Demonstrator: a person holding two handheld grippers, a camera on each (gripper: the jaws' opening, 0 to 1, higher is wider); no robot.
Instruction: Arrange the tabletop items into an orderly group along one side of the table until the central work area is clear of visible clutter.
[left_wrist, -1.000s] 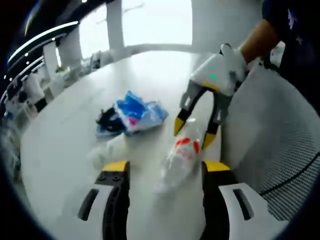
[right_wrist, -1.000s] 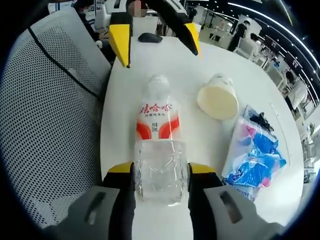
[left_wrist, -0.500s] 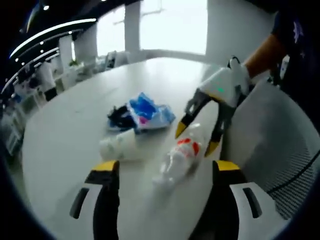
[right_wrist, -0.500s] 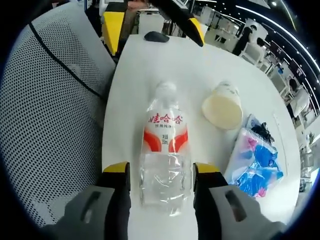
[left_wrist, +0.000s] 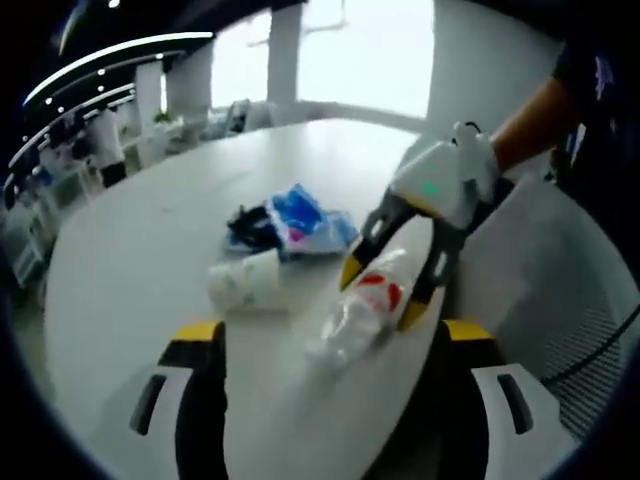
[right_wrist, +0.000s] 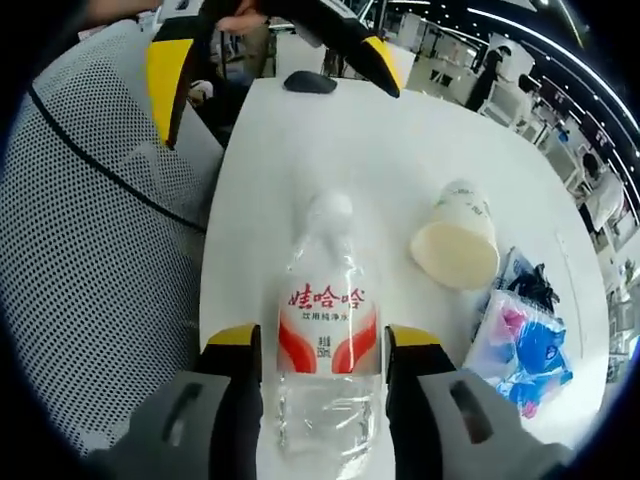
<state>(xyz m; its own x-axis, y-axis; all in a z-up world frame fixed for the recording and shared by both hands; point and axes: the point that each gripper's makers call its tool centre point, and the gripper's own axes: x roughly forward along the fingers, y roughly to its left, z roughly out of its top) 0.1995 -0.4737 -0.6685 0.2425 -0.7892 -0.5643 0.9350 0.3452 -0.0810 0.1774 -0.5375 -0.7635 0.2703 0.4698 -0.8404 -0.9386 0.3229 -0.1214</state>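
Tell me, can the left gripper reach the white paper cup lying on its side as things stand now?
Probably yes. The white paper cup lies just ahead of the open left gripper, with bare table between; the clear plastic bottle sits to one side, inside the right gripper.

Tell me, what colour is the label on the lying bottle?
Red and white label on the clear bottle; clearest in the right gripper view.

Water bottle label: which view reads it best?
Right gripper view. The water bottle lies between that gripper's fingers, red-and-white label facing the camera, print sharp. In the left gripper view the bottle is farther off, blurred, label just a red patch, with the right gripper straddling it.
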